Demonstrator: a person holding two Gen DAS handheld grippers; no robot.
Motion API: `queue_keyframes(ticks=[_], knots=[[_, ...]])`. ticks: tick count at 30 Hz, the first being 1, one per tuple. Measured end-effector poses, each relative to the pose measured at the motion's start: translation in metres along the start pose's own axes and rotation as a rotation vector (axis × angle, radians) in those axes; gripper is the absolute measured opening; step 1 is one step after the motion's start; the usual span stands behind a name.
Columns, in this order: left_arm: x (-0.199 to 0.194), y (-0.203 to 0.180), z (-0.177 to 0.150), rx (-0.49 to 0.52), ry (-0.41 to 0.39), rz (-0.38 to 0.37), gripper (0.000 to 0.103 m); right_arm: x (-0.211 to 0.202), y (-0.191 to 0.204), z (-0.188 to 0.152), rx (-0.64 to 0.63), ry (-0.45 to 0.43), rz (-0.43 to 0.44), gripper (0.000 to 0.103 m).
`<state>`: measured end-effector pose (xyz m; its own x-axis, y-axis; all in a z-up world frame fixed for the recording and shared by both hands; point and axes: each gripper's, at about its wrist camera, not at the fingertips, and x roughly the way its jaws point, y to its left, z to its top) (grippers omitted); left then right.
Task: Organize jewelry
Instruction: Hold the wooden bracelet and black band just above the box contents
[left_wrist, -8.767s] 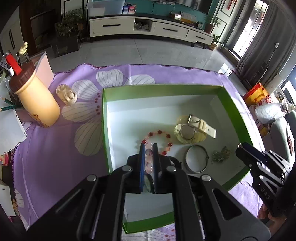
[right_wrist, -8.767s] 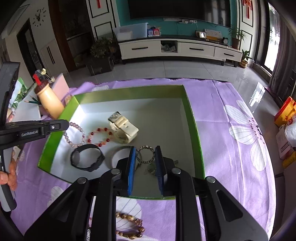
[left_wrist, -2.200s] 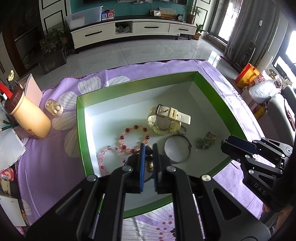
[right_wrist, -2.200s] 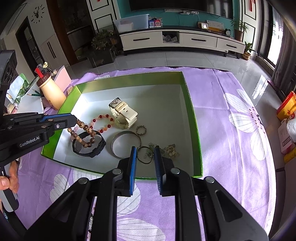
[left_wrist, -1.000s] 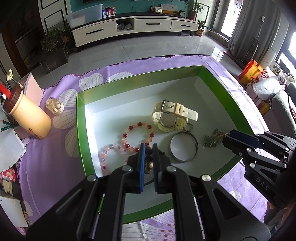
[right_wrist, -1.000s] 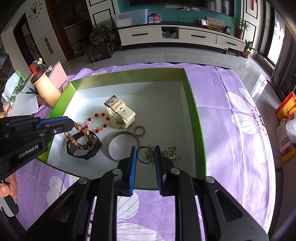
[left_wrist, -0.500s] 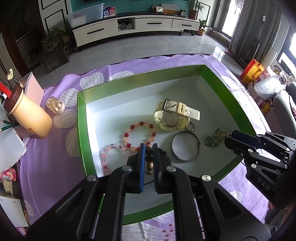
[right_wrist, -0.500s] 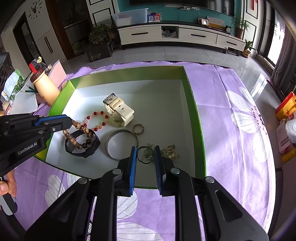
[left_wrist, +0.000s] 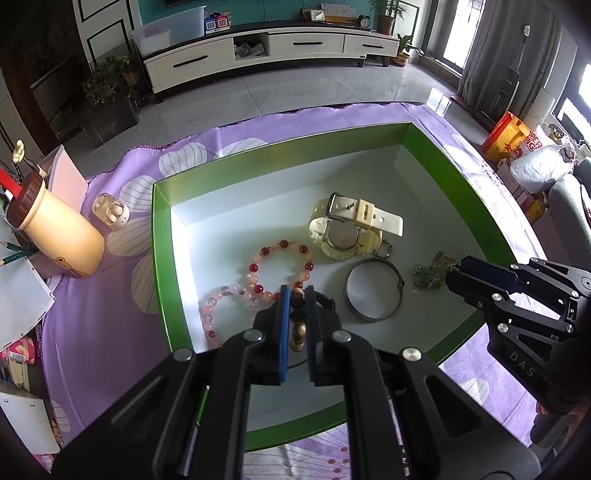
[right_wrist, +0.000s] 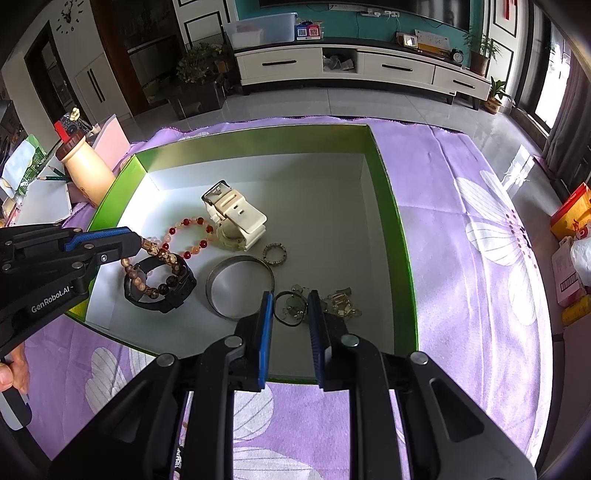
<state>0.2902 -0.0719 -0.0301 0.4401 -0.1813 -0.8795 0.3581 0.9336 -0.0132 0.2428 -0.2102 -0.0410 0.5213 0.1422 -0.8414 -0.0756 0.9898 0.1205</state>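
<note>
1. My left gripper (left_wrist: 296, 295) is clamped on a brown wooden bead bracelet (right_wrist: 162, 271), lower left of the frame, over the green box (right_wrist: 391, 206).
2. My right gripper (right_wrist: 290, 301) hangs slightly apart, empty, over a thin black ring (right_wrist: 290, 309).

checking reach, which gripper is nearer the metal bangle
Right. The right gripper hangs just beside the metal bangle; the left gripper sits farther off, past the black watch.

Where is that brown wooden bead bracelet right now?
The brown bead bracelet hangs from the left gripper, draped over the black watch at the green box's left side, in the right wrist view.
</note>
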Motion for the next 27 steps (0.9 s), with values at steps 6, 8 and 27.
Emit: queue_keyframes(ticks=[6, 8, 27], knots=[[0.0026, 0.0014, 0.0012, -0.006, 0.007, 0.005, 0.007, 0.002, 0.001, 0.0027, -0.001, 0.007, -0.005, 0.019], [0.0027, 0.0013, 0.0006, -0.002, 0.007, 0.008, 0.007, 0.002, 0.002, 0.0033, -0.007, 0.007, -0.009, 0.019], [0.0087, 0.0017, 0.0011, 0.005, 0.025, 0.015, 0.007, 0.0055, 0.0001, 0.004, -0.018, 0.025, -0.027, 0.019]])
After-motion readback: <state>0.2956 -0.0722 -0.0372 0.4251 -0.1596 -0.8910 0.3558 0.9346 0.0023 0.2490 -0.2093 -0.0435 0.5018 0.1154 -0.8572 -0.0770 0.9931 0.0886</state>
